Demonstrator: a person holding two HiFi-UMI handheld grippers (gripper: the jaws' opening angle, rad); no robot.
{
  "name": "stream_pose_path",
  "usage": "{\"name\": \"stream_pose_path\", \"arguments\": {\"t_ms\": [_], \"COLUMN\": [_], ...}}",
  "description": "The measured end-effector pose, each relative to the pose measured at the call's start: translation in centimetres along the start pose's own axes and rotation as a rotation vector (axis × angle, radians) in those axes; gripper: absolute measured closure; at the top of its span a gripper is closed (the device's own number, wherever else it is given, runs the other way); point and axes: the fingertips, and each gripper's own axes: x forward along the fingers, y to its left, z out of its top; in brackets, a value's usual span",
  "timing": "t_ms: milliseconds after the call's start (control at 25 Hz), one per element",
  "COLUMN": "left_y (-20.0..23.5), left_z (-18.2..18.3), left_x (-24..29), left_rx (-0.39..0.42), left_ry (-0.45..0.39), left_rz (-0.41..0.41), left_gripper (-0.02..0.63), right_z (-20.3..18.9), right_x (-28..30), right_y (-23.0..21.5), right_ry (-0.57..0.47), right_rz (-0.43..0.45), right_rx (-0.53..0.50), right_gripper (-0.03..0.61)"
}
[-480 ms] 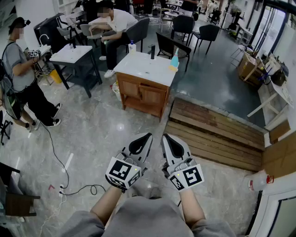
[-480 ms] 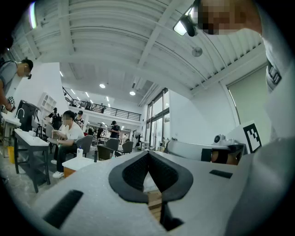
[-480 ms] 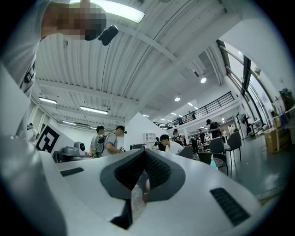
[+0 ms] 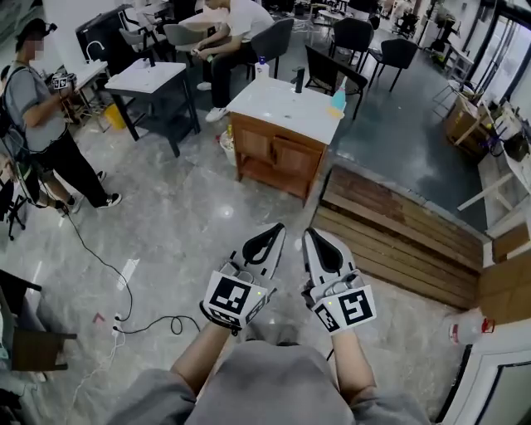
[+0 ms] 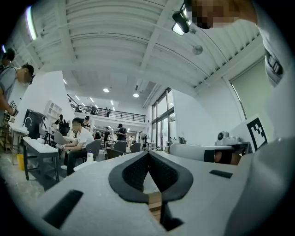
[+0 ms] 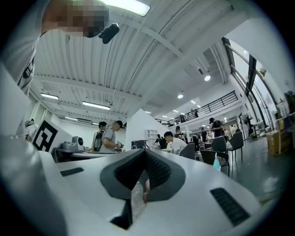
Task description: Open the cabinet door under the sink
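Left gripper (image 4: 267, 241): I hold it low in front of my lap, pointing ahead and roughly level. In the left gripper view (image 5: 148, 159) its fingers are pressed together at the tips, with nothing between them.
Right gripper (image 4: 322, 249): it sits just beside the left one, aimed much the same way. In the right gripper view (image 6: 144, 154) I see its tips meeting too, and it holds nothing.
Cabinet (image 4: 278, 153): a wooden unit standing on the floor (image 4: 191, 216) ahead of me, well apart from both grippers.
Doors (image 4: 292, 156): there are two panels on the front that faces me. Both look flush with the frame, so I read them as closed.
Sink top (image 4: 282, 112): a white slab on the cabinet. A dark faucet (image 4: 299, 80) stands at its far edge and a blue bottle (image 4: 338, 100) at its right end.
Platform (image 4: 398, 241): wooden planking lies to the right of the cabinet, between it and my right side.
Cable (image 4: 124, 286): a black lead trails over the tiles to my left.
Table (image 4: 149, 79): a white-topped table stands to the left of the cabinet and further back.
People: one stands at far left (image 4: 41, 124), another sits behind the table (image 4: 241, 25).
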Motion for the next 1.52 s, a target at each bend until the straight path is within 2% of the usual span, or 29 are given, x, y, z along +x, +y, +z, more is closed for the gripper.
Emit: {"name": "stream_pose_path", "arguments": {"t_ms": [120,440,800,1160,1520], "left_y": [0.9,3.7,5.8,8.6,12.2], "left_z": [-0.2,-0.8,-1.7,-4.2,-6.1], "left_x": [-1.0,-3.5,-2.8,1.3,9.5], "left_rx": [0.021,0.002,-0.019,-0.038,-0.050], "left_ry": [-0.005,0.005,0.027,0.066,0.102], "left_rz": [-0.001,-0.010,-0.028,-0.023,-0.007], "left_gripper": [0.606,0.606,0.606,0.606,0.606], "right_z": [-0.6,-2.1,-3.6,-5.9,-7.8], "right_x": [0.8,2.3,3.8,6.9,12.5], "right_y": [0.8,2.9,2.7,-1.4,-8.4], "right_ry": [0.007,0.021,0.053,0.078,0.104], "right_rz": [-0.012,-0.050,-0.084,-0.102,-0.079], "right_rx": [0.008,0.027,0.043,0.071,0.092], "right_gripper": [0.569,0.569,0.569,0.569,0.569]}}
